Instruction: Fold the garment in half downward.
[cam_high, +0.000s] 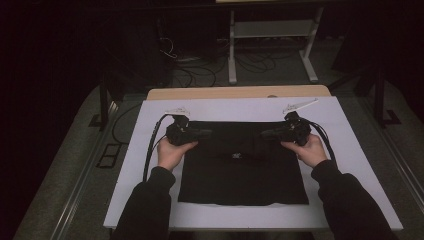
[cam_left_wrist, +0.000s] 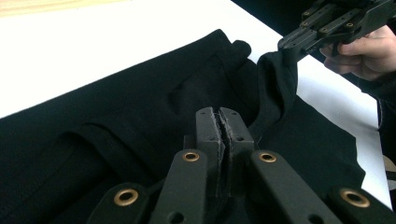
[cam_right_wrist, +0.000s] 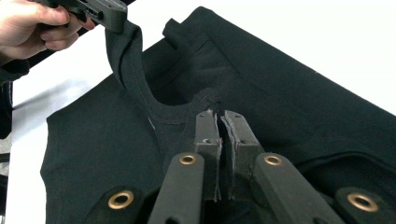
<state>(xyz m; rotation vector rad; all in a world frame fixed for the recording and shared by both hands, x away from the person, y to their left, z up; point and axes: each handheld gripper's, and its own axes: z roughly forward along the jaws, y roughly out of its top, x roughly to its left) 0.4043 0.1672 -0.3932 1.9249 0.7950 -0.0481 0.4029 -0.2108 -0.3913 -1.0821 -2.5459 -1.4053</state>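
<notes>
My left jaws are pressed together on a pinch of the black shirt — in the left gripper view its cloth is bunched right under their tips and runs away toward my other hand. The shirt lies flat on the white counter, its far edge doubled over between my two hands, the rest spread back toward me. That far edge is the line that matters: it runs straight across from one pair of jaws to the other, so each hand holds its own end and neither is nearer the middle. My right jaws are likewise clamped on the shirt; in the right gripper view the ribbed neckline curves up from just in front of their tips to the left jaws at the far end, lifted off the counter. I judge the next move is to carry this edge along evenly, both hands together, or the fold will skew.

Count: one shirt, one counter, two pairs of jaws — both pinching cloth.
</notes>
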